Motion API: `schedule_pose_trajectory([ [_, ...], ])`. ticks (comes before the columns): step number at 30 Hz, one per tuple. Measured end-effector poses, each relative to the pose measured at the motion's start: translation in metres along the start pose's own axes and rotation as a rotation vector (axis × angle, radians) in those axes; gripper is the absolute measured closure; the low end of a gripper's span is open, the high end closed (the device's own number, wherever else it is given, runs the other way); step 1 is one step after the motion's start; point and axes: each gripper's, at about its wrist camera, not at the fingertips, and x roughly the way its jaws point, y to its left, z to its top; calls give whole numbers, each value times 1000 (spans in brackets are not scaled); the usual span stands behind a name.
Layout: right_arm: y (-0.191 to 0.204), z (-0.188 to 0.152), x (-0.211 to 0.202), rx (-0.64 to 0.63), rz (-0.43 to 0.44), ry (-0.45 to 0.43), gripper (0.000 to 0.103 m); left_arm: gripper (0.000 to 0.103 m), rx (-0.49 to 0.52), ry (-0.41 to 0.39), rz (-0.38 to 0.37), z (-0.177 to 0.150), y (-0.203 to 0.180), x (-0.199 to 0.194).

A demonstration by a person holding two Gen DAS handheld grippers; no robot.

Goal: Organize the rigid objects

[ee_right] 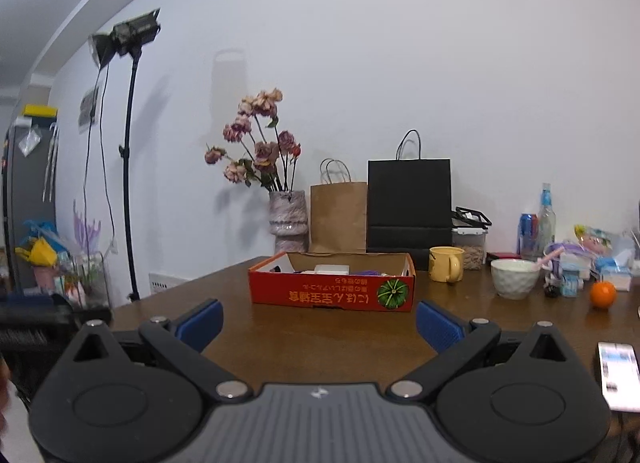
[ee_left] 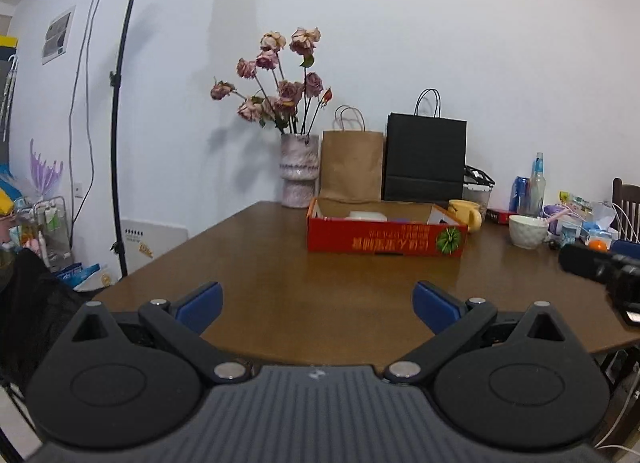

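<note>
Both claws are held wide apart and empty above the near edge of the brown wooden counter (ee_right: 320, 339): left claw (ee_left: 318, 305), right claw (ee_right: 319, 323).

The shallow red cardboard box with a printed green pumpkin (ee_right: 332, 291) is seen at 12 o'clock from each claw, well apart from both. Its contents are only partly visible: a white flat item and something purple.

Loose rigid items are noted at 1 to 3 o'clock of the right claw:
- yellow ceramic mug (ee_right: 446, 263), just right of the box
- white faceted bowl (ee_right: 514, 277)
- orange round fruit (ee_right: 603, 294)

Handling, as judged:
- The mug and bowl are expected to be stiff, glazed, slippery and breakable. The mug is best taken across its wall or rim, not by the handle, and the bowl by its rim.
- The fruit is expected to roll, so it is best taken across its middle.
</note>
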Motion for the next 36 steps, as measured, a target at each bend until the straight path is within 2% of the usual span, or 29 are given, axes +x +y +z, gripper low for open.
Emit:
schedule_pose_trajectory([
  [4,14,-3,-14,-53,20,-30,0,0,28,-2,6,-1,0,-3],
  [7,14,-2,-15,-41,-2,-46,0,0,21,-25,15,2,2,-6],
  [13,10,0,-13,-17,-17,-37,0,0,37,-47,14,5,-1,-7],
  [36,10,-1,-8,-22,-17,-15,0,0,52,-51,-7,4,1,-9],
])
